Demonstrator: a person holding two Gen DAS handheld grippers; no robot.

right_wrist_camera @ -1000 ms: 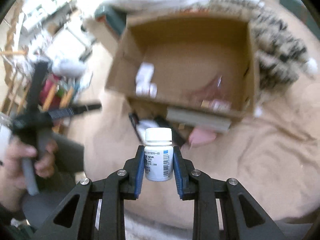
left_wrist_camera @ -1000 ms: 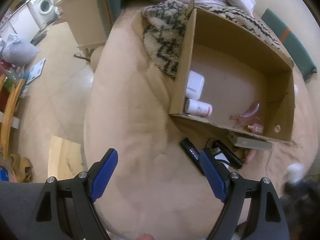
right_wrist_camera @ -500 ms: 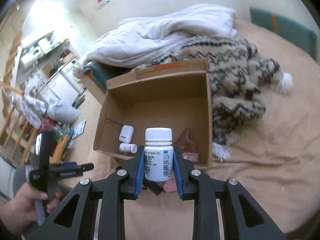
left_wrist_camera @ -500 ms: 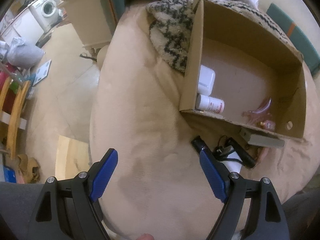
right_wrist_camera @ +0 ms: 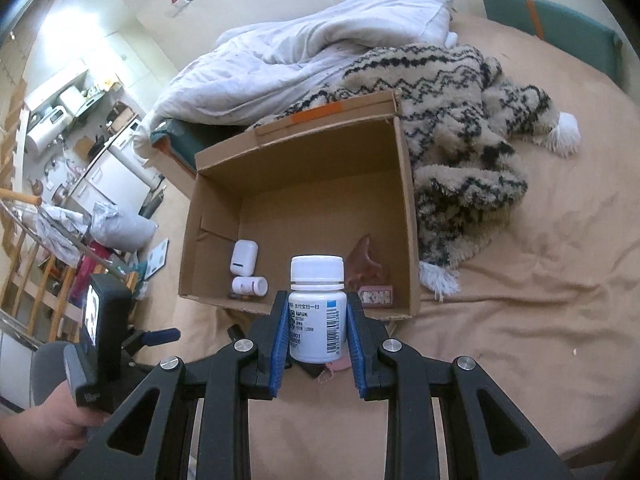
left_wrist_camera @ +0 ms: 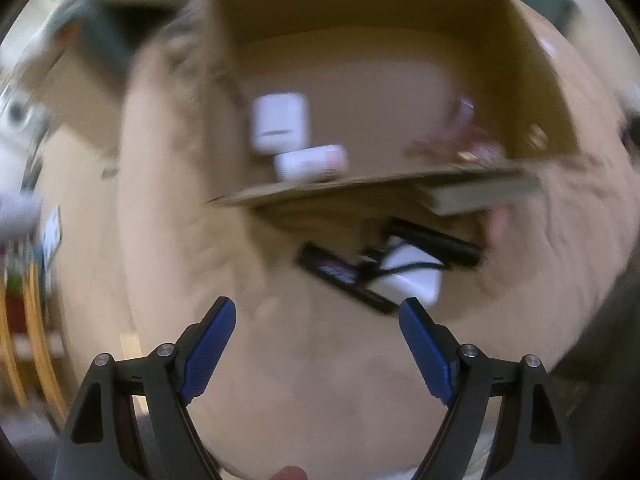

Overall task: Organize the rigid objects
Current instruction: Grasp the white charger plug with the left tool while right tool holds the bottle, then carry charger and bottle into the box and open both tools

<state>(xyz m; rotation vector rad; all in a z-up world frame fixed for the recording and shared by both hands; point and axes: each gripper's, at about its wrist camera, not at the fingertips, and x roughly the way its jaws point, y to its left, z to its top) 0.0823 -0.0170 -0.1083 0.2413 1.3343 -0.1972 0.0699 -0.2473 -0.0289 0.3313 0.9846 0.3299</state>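
A: Where is the white bottle (right_wrist_camera: 317,312) found relative to the right gripper (right_wrist_camera: 317,322)?

B: It is held upright between the two blue fingers (right_wrist_camera: 280,332), which are pinched against its labelled sides. Its white cap rises above the fingertips, and its base sits between the pads. It is carried in front of the near wall of the cardboard box (right_wrist_camera: 408,216), above the tan bed cover (right_wrist_camera: 520,300).

A: What is seen inside the box?

B: A white case (right_wrist_camera: 244,257) and a small white bottle on its side (right_wrist_camera: 250,285) are seen in the near left corner, just beside each other. A reddish-brown piece (right_wrist_camera: 366,262) is seen toward the near right corner.

A: And the left gripper (left_wrist_camera: 317,326)?

B: Its fingers (left_wrist_camera: 208,344) are spread wide with nothing between them. That view is blurred. The fingers are held over the bed cover (left_wrist_camera: 320,380), short of the box (left_wrist_camera: 360,40). Black stick-shaped items (left_wrist_camera: 340,274) and something white (left_wrist_camera: 412,276) are made out just outside the box's near wall, beyond the fingertips.

A: What lies around the box?

B: A patterned fleece blanket (right_wrist_camera: 460,120) is touching its right side, and a white duvet (right_wrist_camera: 312,48) is piled behind it.
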